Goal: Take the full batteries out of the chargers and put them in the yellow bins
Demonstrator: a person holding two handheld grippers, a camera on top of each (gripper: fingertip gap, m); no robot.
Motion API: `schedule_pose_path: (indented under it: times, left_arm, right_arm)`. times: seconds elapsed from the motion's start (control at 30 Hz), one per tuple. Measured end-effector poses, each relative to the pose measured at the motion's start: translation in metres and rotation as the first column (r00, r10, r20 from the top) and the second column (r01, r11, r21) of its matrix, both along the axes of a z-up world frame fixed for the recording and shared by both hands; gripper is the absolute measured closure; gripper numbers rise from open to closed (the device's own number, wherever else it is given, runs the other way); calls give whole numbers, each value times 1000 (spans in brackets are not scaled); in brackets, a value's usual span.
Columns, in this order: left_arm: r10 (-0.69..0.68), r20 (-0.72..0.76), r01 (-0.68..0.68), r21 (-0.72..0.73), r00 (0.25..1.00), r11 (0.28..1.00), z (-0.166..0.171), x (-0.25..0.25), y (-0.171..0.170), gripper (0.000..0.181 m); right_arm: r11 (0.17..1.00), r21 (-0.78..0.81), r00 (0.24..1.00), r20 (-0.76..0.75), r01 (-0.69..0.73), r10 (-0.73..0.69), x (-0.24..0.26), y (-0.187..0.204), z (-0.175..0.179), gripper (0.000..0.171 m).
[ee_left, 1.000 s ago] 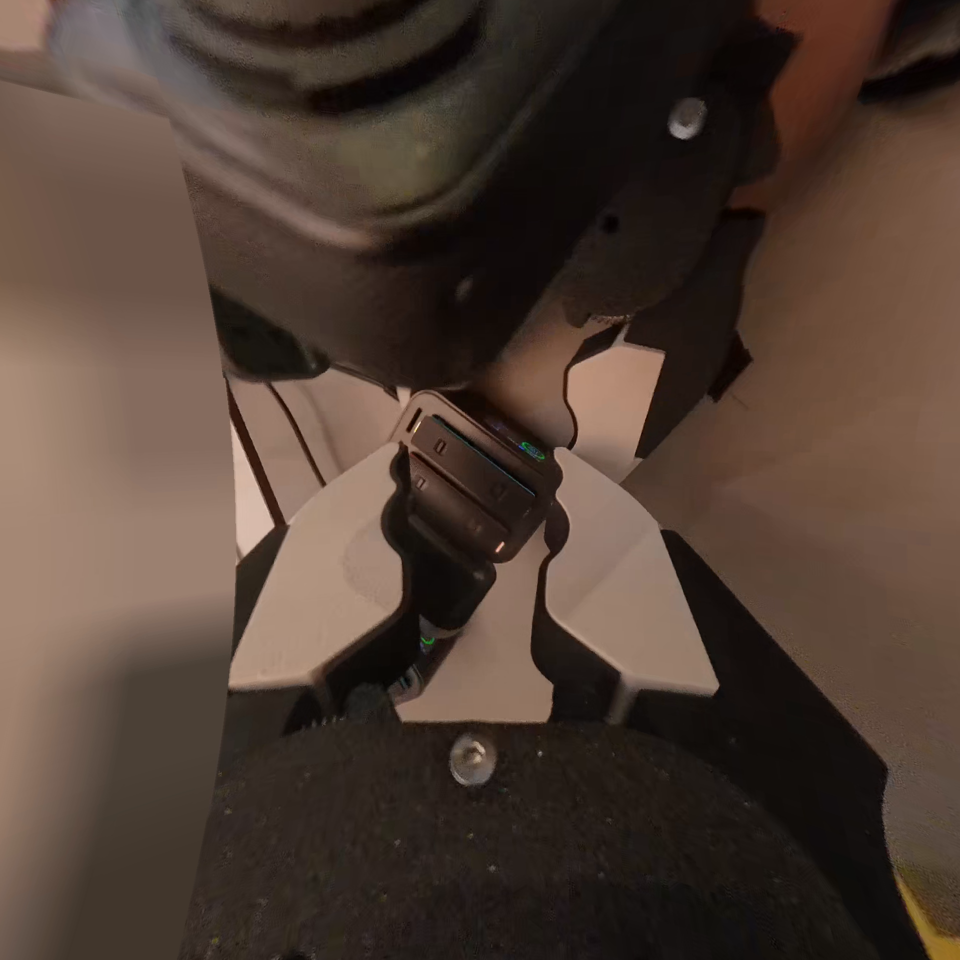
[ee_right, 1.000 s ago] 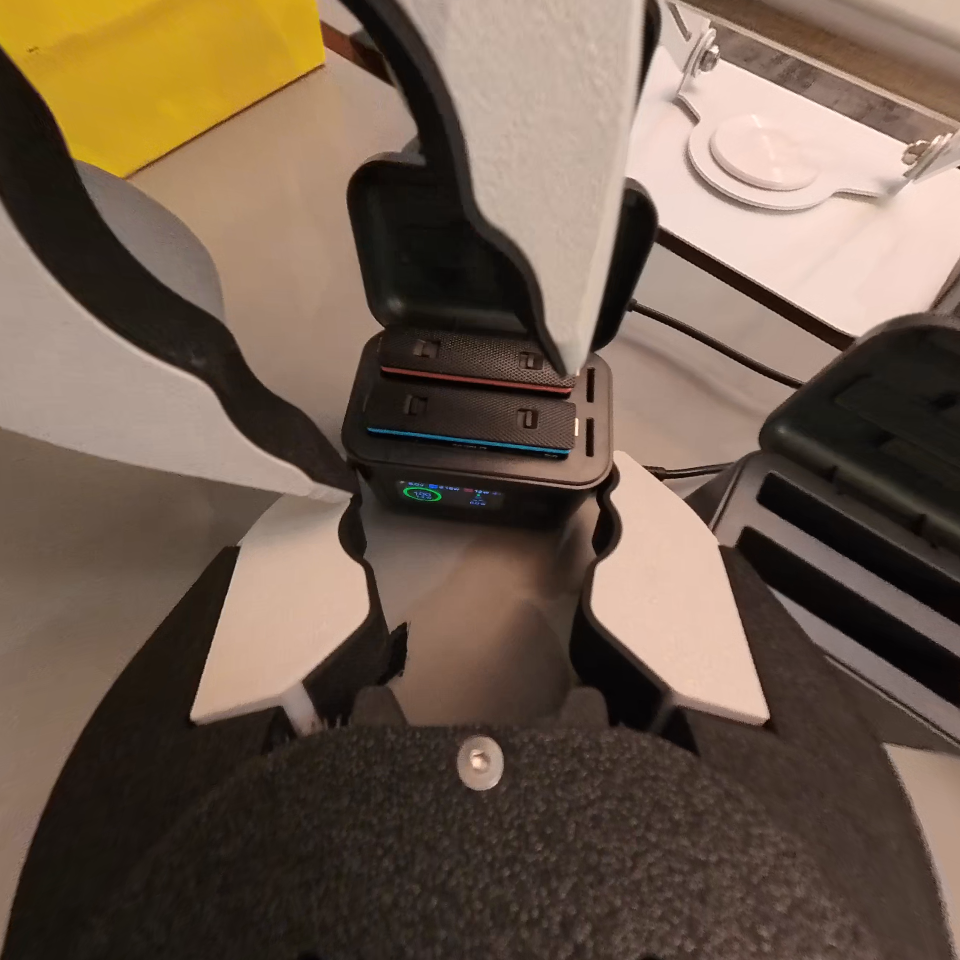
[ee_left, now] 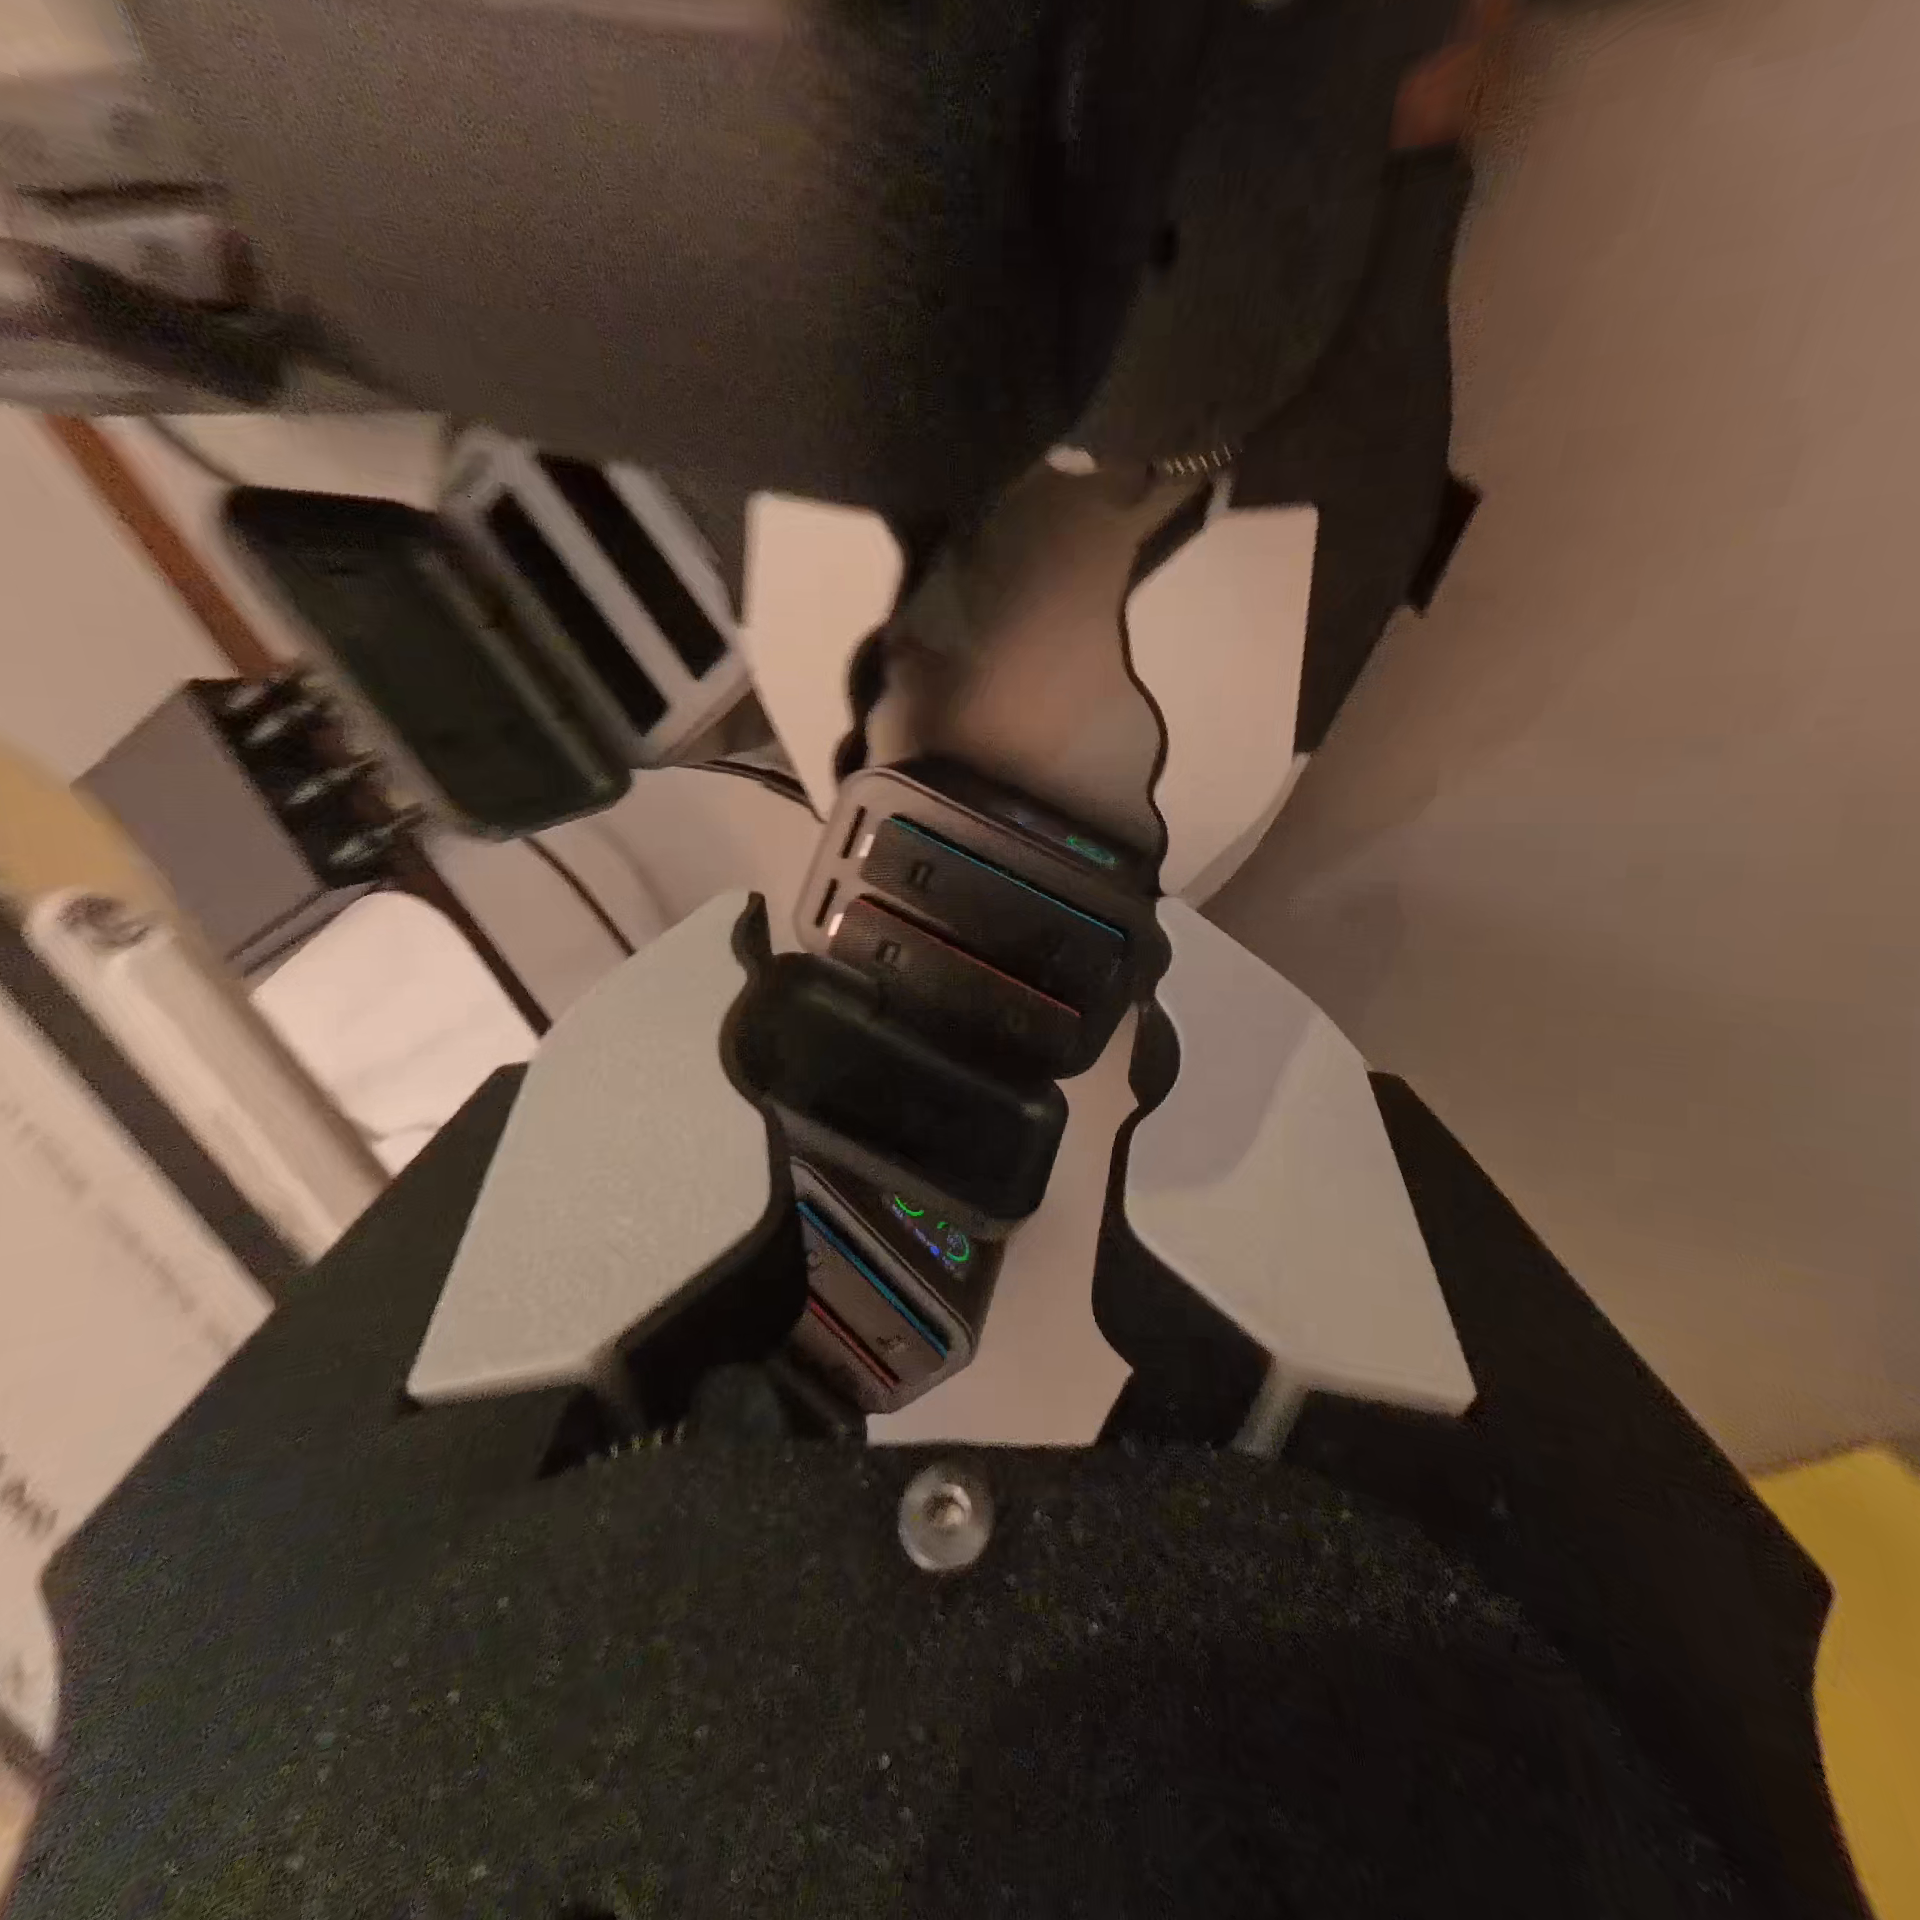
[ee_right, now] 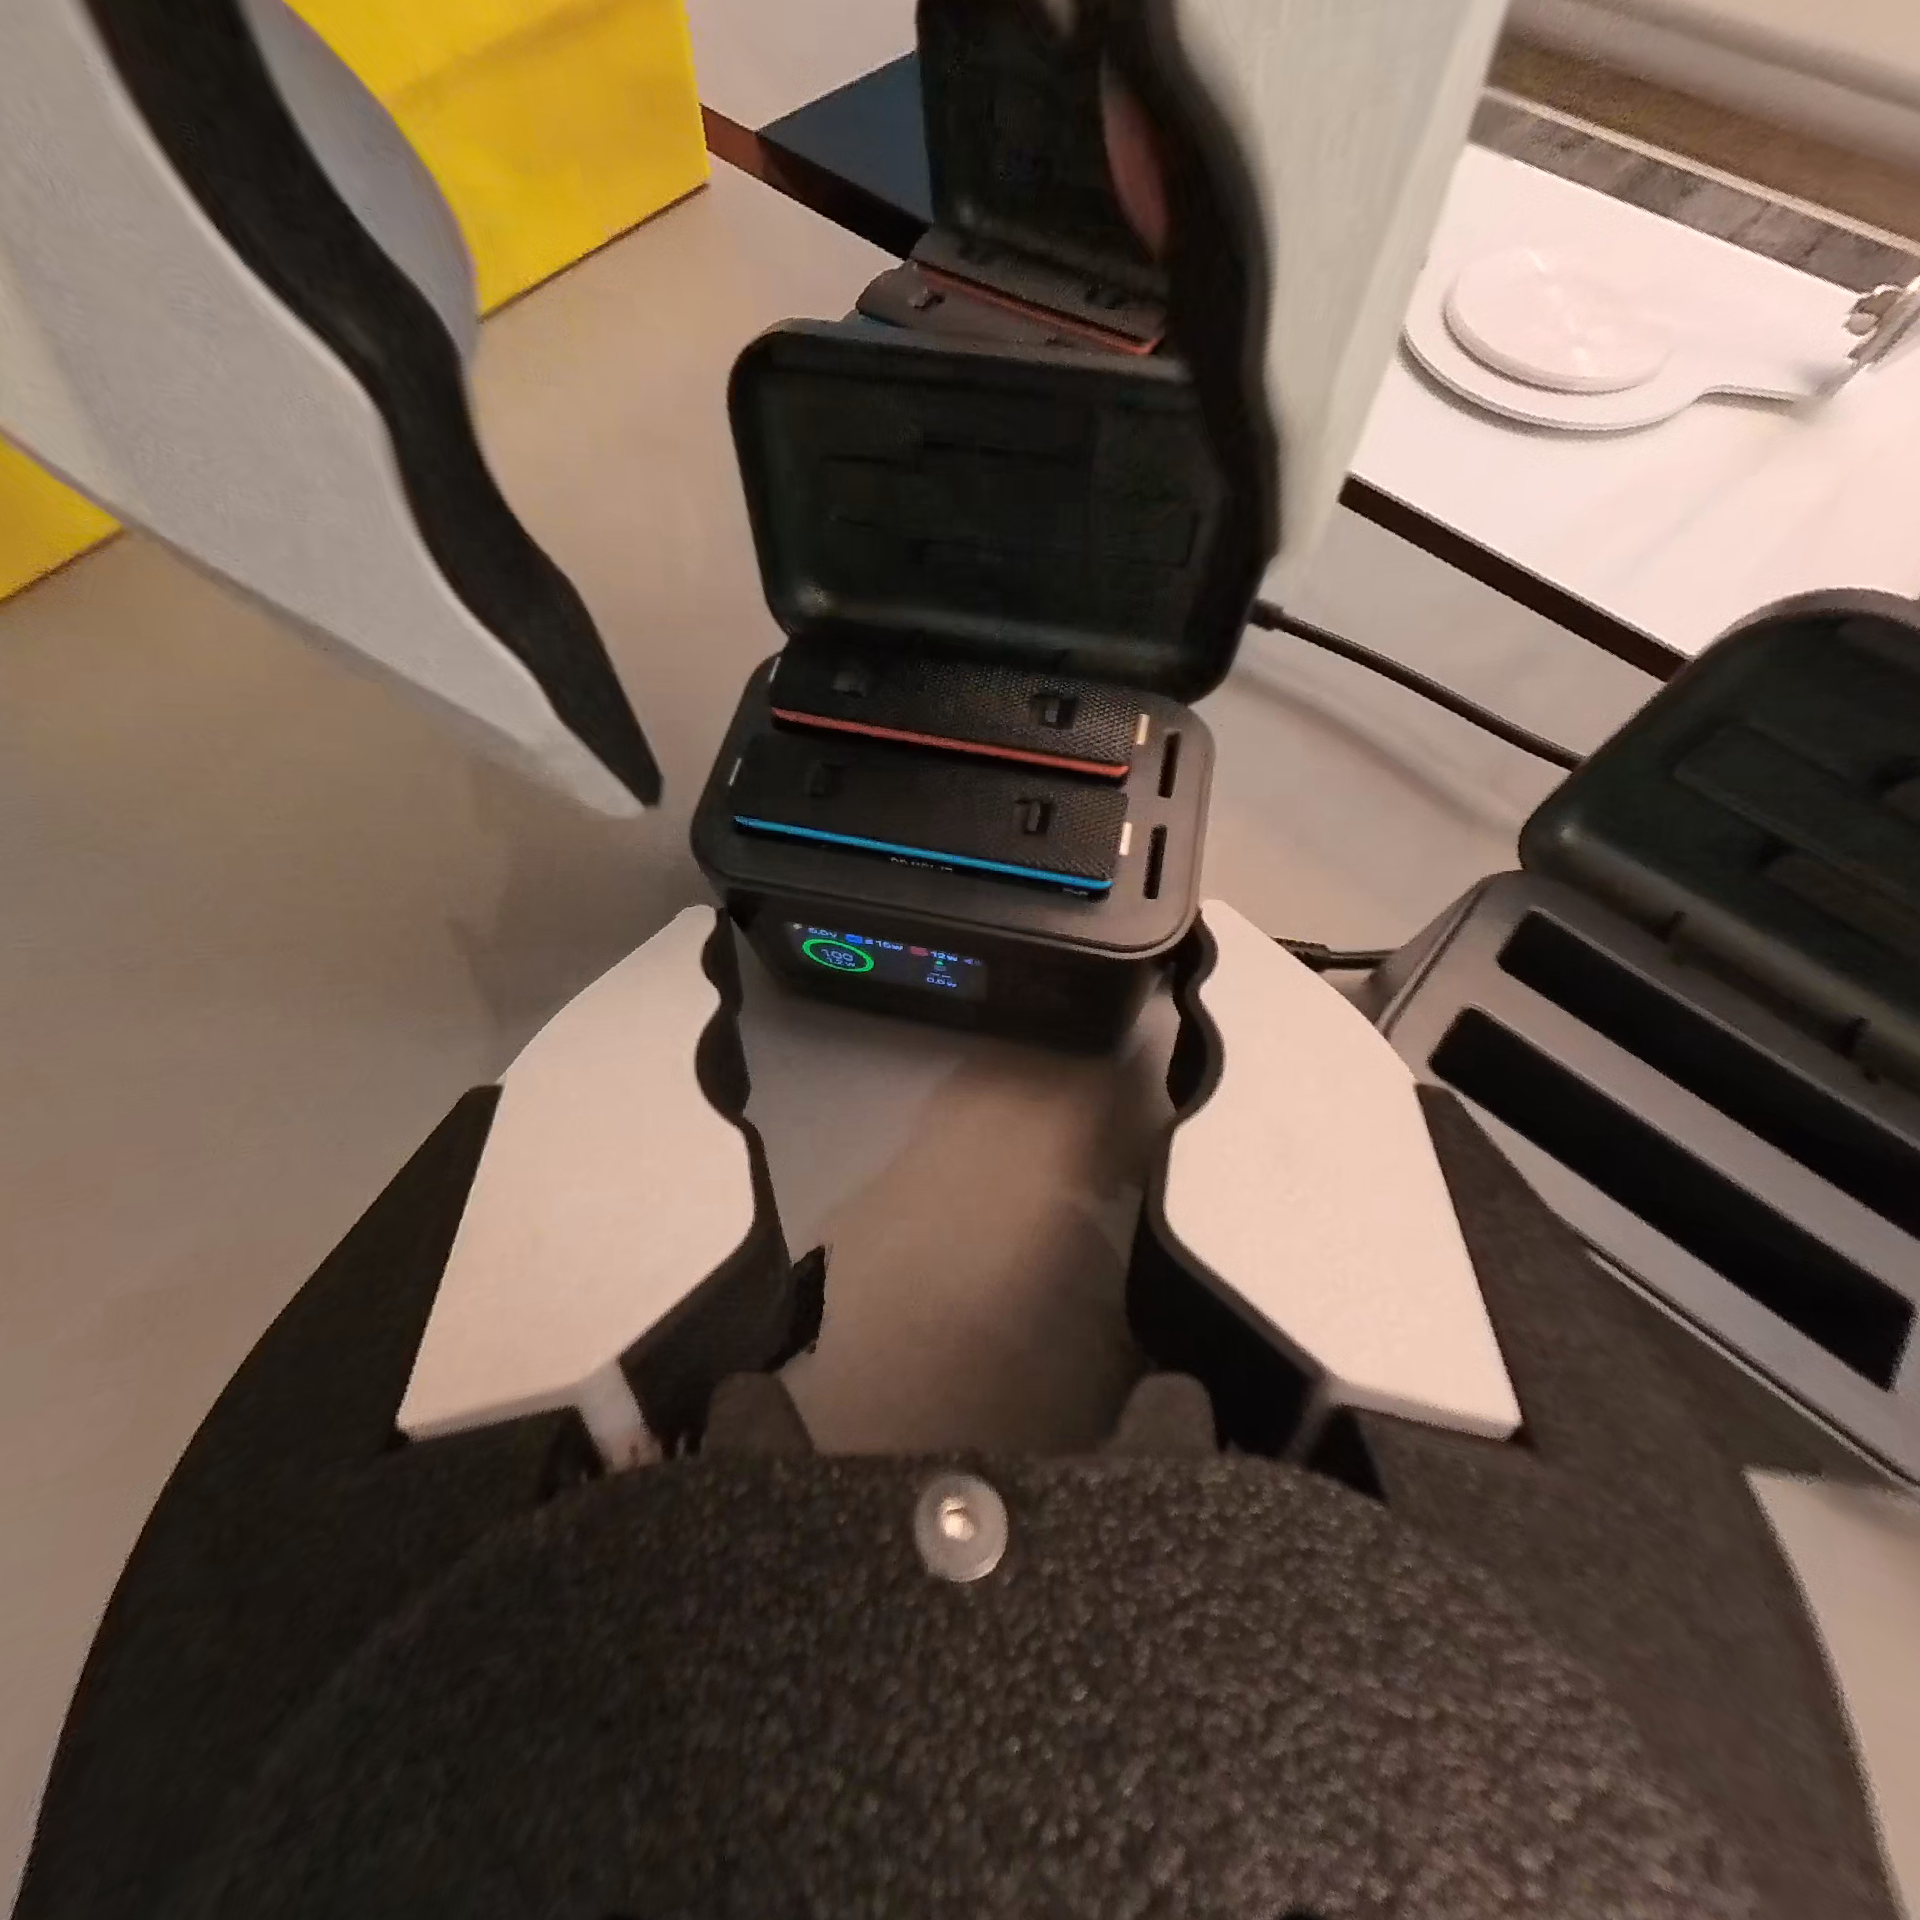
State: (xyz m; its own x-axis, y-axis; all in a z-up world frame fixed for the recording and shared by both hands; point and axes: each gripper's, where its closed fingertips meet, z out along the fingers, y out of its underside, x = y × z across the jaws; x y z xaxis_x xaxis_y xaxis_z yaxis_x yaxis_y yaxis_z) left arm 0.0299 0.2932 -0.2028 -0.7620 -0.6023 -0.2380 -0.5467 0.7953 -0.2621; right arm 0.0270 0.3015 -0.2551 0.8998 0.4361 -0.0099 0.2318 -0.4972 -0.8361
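Dim warm indoor light; left wrist view motion-blurred toward top and edges; wide-angle bending; right view sharper centrally.

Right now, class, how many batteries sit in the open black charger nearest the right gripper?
2: the blue-edged battery in the front slot, the red-edged battery behind it, under the raised lid. The charger shows only two slots.

You are facing a lit charger screen (ee_right: 883, 961) showing small coloured figures; a white carton (ee_left: 94, 1226) is bearing blurred print.
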Motion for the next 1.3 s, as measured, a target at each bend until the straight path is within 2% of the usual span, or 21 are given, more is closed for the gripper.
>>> schedule_pose_path:
  times: [0.07, 0.17, 0.33, 0.43, 0.53, 0.73, 0.8, 0.87, 0.93, 1.03, 1.3]
  left_arm:
    - [105, 111, -100, -46, 988, 994, 18, 3, 1, 110]
    - [249, 273, -230, -97, 929, 968, 40, 3, 7, 103]
    - [388, 410, -374, -117, 826, 920, 43, -15, 11, 102]
    - [556, 414, -523, -200, 721, 828, 32, -26, 12, 96]
    - [716, 363, -650, -305, 596, 696, 8, -36, 7, 94]
    - [879, 279, -766, -433, 387, 475, -41, -37, 9, 87]
    - [904, 243, -770, -475, 351, 426, -53, -30, 8, 86]
    - [913, 232, -764, -500, 336, 408, -61, -24, 8, 90]
    - [907, 257, -762, -492, 334, 421, -67, -20, 11, 98]
    - [901, 290, -735, -523, 323, 432, -66, -12, 13, 122]
    - [890, 308, -736, -504, 336, 452, -66, -7, 12, 125]
  right_arm:
    - [1000, 1, 1000, -5, 12, -12, 1, -1, 1, 91]
    - [1000, -1, 1000, -1, 29, -29, 2, -3, 2, 93]
    - [998, 4, 998, 12, 55, -55, 4, -4, 9, 94]
    - [997, 17, 998, 1, 69, -69, 5, -5, 16, 93]
    - [997, 40, 997, -32, 73, -72, 8, -5, 30, 95]
    - [989, 101, 989, -109, 107, -96, 20, -5, 60, 95]
    - [988, 109, 988, -119, 110, -97, 21, -5, 62, 96]
    - [990, 104, 989, -116, 100, -88, 17, -6, 59, 96]
    - [991, 97, 992, -102, 90, -80, 12, -6, 55, 96]
    - [992, 87, 993, -90, 89, -82, 8, -5, 48, 97]
    - [987, 79, 989, -59, 139, -135, 6, 1, 28, 98]
